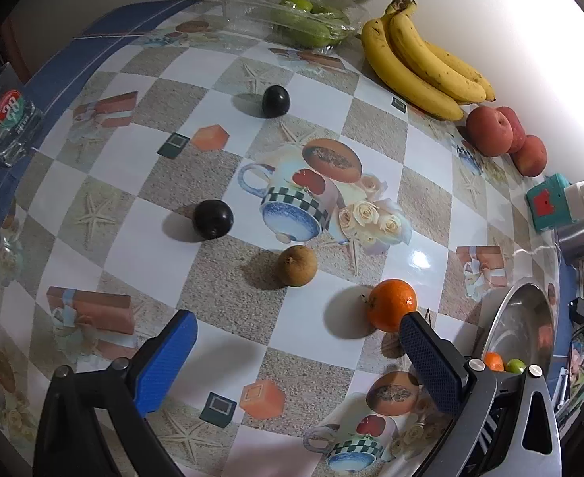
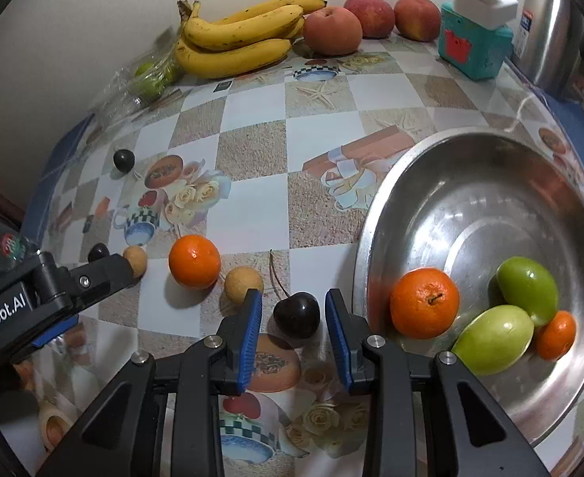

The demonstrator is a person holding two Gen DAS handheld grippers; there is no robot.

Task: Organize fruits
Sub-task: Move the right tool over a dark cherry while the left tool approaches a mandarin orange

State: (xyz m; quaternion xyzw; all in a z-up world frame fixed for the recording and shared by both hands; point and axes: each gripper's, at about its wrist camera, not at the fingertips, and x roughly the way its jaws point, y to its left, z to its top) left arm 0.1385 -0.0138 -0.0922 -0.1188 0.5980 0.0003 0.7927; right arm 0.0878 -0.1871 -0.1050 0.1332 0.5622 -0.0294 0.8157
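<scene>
right claw open, empty, a dark cherry between its fingers on the tabletop, just left of the steel bowl | left claw wide open, empty, an orange by its right finger | right view alone shows inside the bowl: two oranges, two green fruits

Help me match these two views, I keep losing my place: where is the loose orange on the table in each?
Left wrist view: the loose orange lies low and right of centre, just beyond the left hand-held gripper.
Right wrist view: it lies left of centre, on the tablecloth, left of the steel bowl.
Shared landmark: the banana bunch by the wall.
</scene>
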